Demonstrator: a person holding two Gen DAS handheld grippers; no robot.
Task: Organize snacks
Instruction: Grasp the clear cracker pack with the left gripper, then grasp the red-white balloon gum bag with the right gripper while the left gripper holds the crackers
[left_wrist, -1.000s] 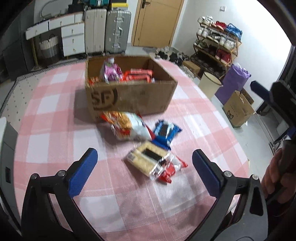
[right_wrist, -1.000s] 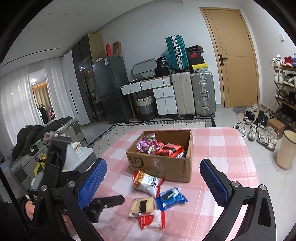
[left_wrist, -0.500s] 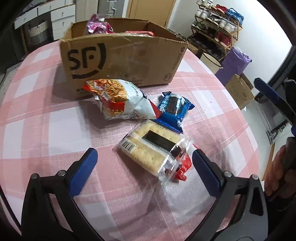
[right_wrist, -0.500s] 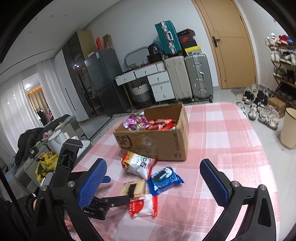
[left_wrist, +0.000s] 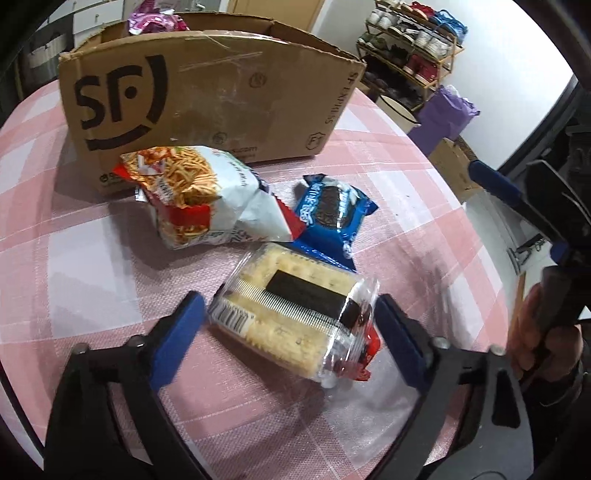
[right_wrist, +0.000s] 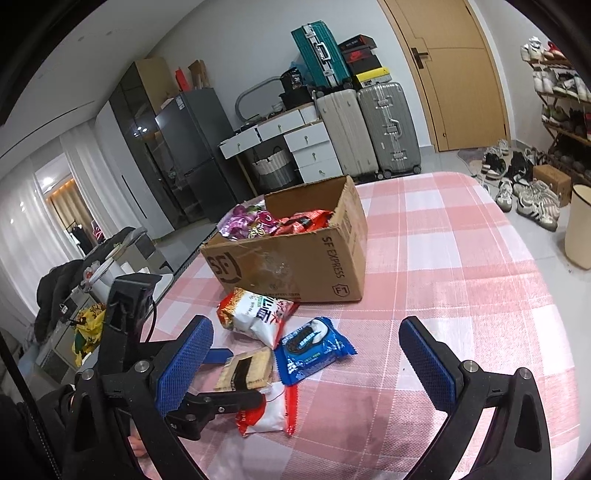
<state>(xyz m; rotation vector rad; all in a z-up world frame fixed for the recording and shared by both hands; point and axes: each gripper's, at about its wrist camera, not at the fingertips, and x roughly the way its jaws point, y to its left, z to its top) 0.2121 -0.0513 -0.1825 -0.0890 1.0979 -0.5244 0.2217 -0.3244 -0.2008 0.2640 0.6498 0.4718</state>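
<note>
A clear pack of crackers (left_wrist: 295, 317) lies on the pink checked table (left_wrist: 92, 266), partly over a red and white packet (left_wrist: 367, 350). My left gripper (left_wrist: 291, 332) is open with its blue pads on both sides of the cracker pack, close to it but apart. A bag of noodle sticks (left_wrist: 199, 199) and a blue cookie pack (left_wrist: 332, 210) lie behind it, in front of the SF cardboard box (left_wrist: 207, 92). My right gripper (right_wrist: 310, 365) is open and empty, above the table near the cookie pack (right_wrist: 310, 347). The box (right_wrist: 295, 266) holds several snacks.
Suitcases (right_wrist: 369, 125), white drawers (right_wrist: 295, 144) and a fridge (right_wrist: 188, 155) stand behind the table. A shoe rack (right_wrist: 561, 92) and a cream bin (right_wrist: 580, 229) are at the right. The table edge curves near my right hand (left_wrist: 532, 332).
My left gripper has moved forward and down onto the cracker pack, and its pads have closed in around it. My right gripper has drifted a little lower toward the table.
</note>
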